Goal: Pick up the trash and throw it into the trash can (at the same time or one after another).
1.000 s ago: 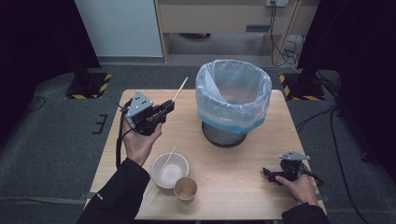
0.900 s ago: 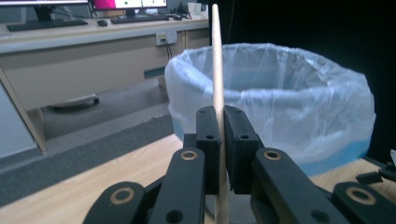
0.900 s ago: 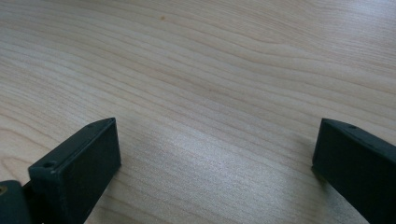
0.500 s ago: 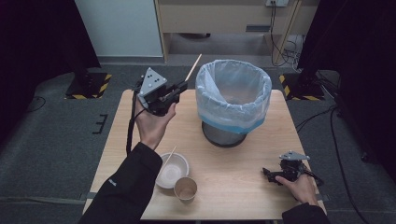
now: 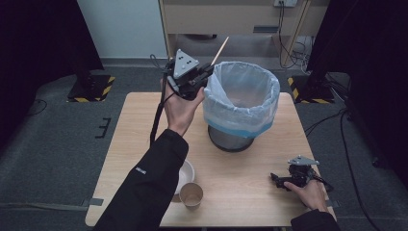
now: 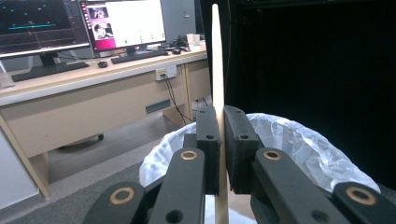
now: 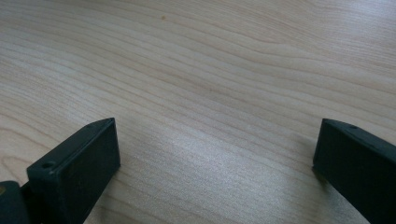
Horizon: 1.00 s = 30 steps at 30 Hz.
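A thin wooden stick (image 5: 220, 50) juts up past the rim of the bag-lined bin (image 5: 242, 98) on the pale wood table (image 5: 129, 125), grey carpet and a desk behind. Half a second earlier it was lower and further left. The left gripper (image 5: 202, 77) pinches it between its jaws. The right gripper (image 5: 275, 179) rests spread on the table.
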Motion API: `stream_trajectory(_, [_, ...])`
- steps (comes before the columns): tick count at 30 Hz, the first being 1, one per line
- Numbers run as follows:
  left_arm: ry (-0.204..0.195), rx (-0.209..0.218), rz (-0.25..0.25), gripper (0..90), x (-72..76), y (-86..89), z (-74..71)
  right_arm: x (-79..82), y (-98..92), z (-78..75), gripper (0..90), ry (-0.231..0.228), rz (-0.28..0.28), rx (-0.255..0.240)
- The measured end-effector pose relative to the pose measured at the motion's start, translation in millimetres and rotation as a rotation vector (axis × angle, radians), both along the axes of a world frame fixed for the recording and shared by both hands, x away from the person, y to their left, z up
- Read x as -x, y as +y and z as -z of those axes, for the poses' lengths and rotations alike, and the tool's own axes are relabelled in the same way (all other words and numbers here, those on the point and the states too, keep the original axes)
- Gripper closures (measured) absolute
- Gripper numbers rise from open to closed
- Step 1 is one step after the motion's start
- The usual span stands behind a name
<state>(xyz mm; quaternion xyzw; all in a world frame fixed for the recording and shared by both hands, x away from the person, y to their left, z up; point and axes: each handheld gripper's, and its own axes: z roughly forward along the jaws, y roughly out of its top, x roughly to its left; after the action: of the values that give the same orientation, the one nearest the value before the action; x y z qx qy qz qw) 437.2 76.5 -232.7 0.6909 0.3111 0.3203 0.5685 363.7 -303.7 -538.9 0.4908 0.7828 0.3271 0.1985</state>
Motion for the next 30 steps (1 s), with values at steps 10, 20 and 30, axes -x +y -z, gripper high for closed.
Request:
stream_trajectory(10, [0.005, 0.037, 0.037, 85.0, -25.4, -28.4, -5.0, 0.0, -0.2, -0.2, 0.8, 0.001, -0.002, 0.001])
stream_trajectory(20, [0.026, 0.089, 0.054, 85.0, -51.9, -48.5, 2.1, 0.0, -0.2, -0.2, 0.8, 0.001, -0.001, 0.001])
stream_trajectory(30, [0.027, 0.071, 0.054, 85.0, -65.0, -71.7, 10.5, -0.1, -0.1, 0.1, 0.8, -0.004, -0.006, 0.004])
